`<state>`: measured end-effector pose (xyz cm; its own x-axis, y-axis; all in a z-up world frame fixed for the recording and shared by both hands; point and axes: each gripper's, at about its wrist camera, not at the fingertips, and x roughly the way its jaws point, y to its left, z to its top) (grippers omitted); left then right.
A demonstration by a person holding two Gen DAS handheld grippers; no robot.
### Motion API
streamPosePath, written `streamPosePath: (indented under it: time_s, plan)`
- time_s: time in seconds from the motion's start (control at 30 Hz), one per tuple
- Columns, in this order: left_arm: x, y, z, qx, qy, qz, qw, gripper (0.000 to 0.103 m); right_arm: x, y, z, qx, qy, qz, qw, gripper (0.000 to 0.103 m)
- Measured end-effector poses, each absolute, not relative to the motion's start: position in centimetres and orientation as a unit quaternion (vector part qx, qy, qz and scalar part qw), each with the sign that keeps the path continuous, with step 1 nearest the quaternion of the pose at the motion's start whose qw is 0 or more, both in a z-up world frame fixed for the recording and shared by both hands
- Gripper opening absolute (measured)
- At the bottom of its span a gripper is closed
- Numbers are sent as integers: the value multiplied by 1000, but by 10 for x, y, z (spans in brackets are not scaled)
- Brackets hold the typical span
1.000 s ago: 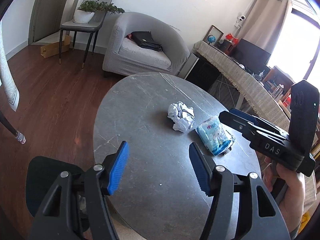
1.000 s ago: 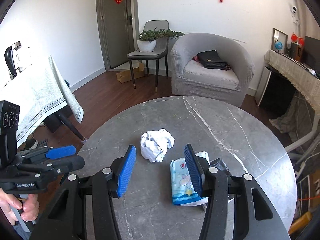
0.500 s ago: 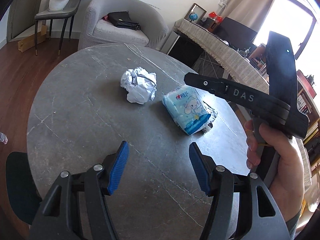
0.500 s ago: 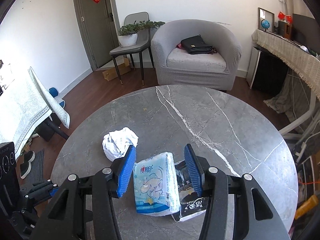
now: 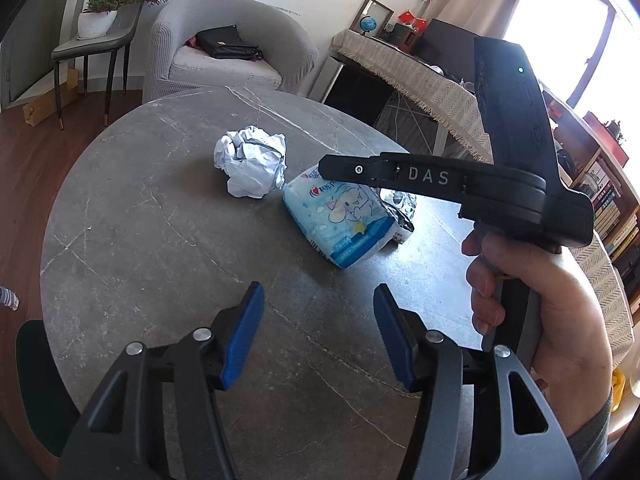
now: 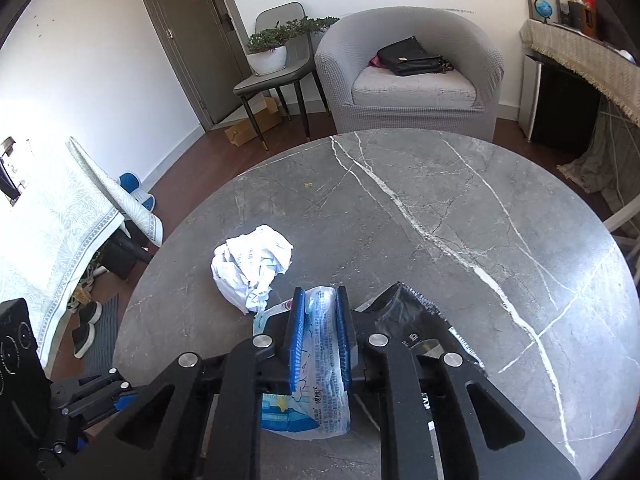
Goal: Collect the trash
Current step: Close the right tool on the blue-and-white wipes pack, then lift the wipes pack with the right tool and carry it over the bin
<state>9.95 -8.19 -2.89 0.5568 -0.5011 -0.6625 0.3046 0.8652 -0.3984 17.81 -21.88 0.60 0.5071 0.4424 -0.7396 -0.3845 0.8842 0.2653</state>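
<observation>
A blue and white tissue packet [image 5: 344, 220] lies on the round grey marble table [image 5: 160, 248]. My right gripper [image 6: 320, 320] is shut on the tissue packet [image 6: 318, 344], its blue pads squeezing the wrapper from both sides; it also shows in the left wrist view [image 5: 348, 166], over the packet. A crumpled white paper ball [image 5: 252, 168] lies just left of the packet, also in the right wrist view [image 6: 250, 266]. A black wrapper [image 6: 416, 316] lies partly under the packet's right side. My left gripper [image 5: 318, 332] is open and empty above the table's near part.
A grey armchair [image 6: 412, 76] with a black bag stands beyond the table. A chair with a potted plant [image 6: 276, 52] is by the door. A cloth-covered table [image 6: 48, 216] is at the left, a long sideboard [image 5: 432, 88] at the right.
My right gripper has come down over the tissue packet and closed on it. The left gripper has stayed open and shifted slightly toward the table.
</observation>
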Motion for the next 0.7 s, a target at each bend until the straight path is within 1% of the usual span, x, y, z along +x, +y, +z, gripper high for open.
streamPosePath:
  time_s: [0.07,0.17,0.27,0.37,0.4,0.47,0.5,0.53,0.57,0.67,0.7]
  plan:
    - [102,-85,-30,-121,410,-235,873,53,176,-217,7,39,437,243,865,12]
    - [102,-87,-32,-133,409,-242,870,52,172,-214,8,51,439,258,859,11]
    - [103,-90,-32,-132,409,-241,870,48,168,-209,9,48,439,266,857,11]
    - [105,-87,-33,-149,411,-241,867,48,167,-207,8,68,442,285,848,11]
    - [106,-86,-33,-150,412,-240,866,45,167,-206,8,74,443,290,845,11]
    - [107,-85,-34,-143,415,-231,868,34,167,-204,6,83,445,299,840,11]
    - [107,-85,-34,-144,415,-229,869,33,166,-202,6,84,446,302,839,10]
    - [107,-84,-34,-146,414,-229,869,29,166,-201,7,83,446,302,838,10]
    - [106,-83,-34,-147,414,-228,869,29,165,-201,8,82,446,302,839,10]
    - [103,-81,-35,-139,410,-226,872,15,162,-200,12,81,444,303,839,10]
    - [102,-82,-35,-136,409,-226,874,13,161,-199,13,77,444,303,840,10]
